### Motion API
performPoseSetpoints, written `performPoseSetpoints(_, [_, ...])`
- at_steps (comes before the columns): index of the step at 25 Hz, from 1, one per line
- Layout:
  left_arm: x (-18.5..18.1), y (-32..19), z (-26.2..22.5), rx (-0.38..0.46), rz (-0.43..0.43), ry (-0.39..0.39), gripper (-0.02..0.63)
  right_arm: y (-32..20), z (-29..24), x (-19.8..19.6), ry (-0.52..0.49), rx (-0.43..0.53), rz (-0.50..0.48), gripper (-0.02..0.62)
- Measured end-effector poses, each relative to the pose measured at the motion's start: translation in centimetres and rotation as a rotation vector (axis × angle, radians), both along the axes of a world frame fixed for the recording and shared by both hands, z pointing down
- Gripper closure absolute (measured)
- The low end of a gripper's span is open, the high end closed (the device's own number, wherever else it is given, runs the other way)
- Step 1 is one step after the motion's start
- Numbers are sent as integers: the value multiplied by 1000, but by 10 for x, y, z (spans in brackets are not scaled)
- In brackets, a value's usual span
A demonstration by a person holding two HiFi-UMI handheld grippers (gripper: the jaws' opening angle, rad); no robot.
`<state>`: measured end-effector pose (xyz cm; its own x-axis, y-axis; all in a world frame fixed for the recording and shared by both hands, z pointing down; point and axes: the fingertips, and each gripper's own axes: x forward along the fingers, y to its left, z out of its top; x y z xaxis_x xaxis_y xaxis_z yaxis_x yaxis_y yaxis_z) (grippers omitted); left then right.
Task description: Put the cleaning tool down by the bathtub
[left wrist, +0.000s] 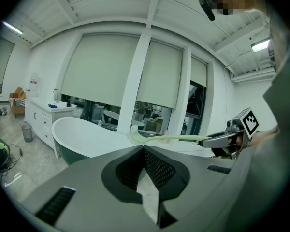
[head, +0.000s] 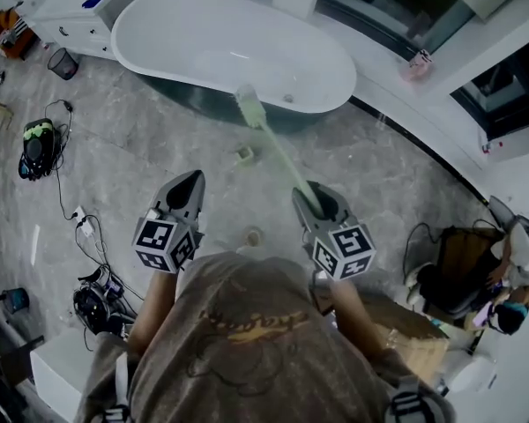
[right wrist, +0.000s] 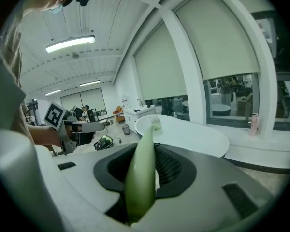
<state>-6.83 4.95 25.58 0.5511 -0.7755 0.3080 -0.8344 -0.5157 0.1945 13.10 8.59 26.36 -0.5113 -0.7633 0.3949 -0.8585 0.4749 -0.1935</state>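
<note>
- Right gripper [head: 310, 197], held low in front of the person, is clamped on the butt end of the cleaning tool [head: 276, 146]. In the right gripper view the pale green handle fills the gap between the jaws.
- Left gripper [head: 193, 178] rides level with it on the other side, well apart from the tool. Its jaws are closed tip to tip with nothing between them.
- From the right gripper, the tool's long axis runs forward and slightly toward the person's left. It points away from the body and straight toward the tub, so the right hand is the nearer one and the only one carrying it.
- It is a slim, long-handled brush in translucent pale green, thick where it is gripped and tapering along its length. At the far end is a small whitish bristle head [head: 247, 104].
- Below the raised handle lies grey marbled floor [head: 159, 144], the likely resting place. A small pale object [head: 243, 154] sits there just beside the tub's base; what it is cannot be told.
- Beyond the brush head stands the bathtub [head: 346, 56], an oval freestanding one, white inside with a dark green outer wall. In the head view the brush head overlaps its near rim, with the tool held off the ground.
</note>
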Motion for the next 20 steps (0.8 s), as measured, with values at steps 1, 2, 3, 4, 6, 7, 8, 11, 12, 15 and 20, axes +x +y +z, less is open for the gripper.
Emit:
performPoseSetpoints(1, [-1,-4,1,0,-10,3,606,-5,0,1,-1,1,-2,483])
performPoseSetpoints(2, [-1,-9,1,-2,-17,7,606,-11,-1,2,-2,1,-3,483])
performPoseSetpoints(3, [-1,-13,1,-4,-22,9,606,-16,-1,2,-2,1,-4,483])
performPoseSetpoints(4, [-1,-18,1,-5,-24,10,606,-22,-1,3,-1,0,-4,483])
performPoseSetpoints(6, [0,-30,3,-6,-22,12,606,-32,-2,3,-1,2,-2,483])
performPoseSetpoints(7, [0,-36,4,-3,-21,14,606,-38,-1,3,-2,4,0,483])
performPoseSetpoints(8, [1,-43,4,0,-19,16,606,-44,-1,3,-2,7,3,483])
performPoseSetpoints(11, [4,-67,0,16,-3,24,606,-64,-1,3,0,12,21,483])
performPoseSetpoints(12, [4,-77,-1,22,4,27,606,-72,-1,3,0,14,27,485])
performPoseSetpoints(15, [-1,-109,-4,33,20,33,606,-99,-2,-2,-3,22,45,483])
performPoseSetpoints(20, [-9,-156,-3,27,42,32,606,-143,0,-11,-11,24,64,483])
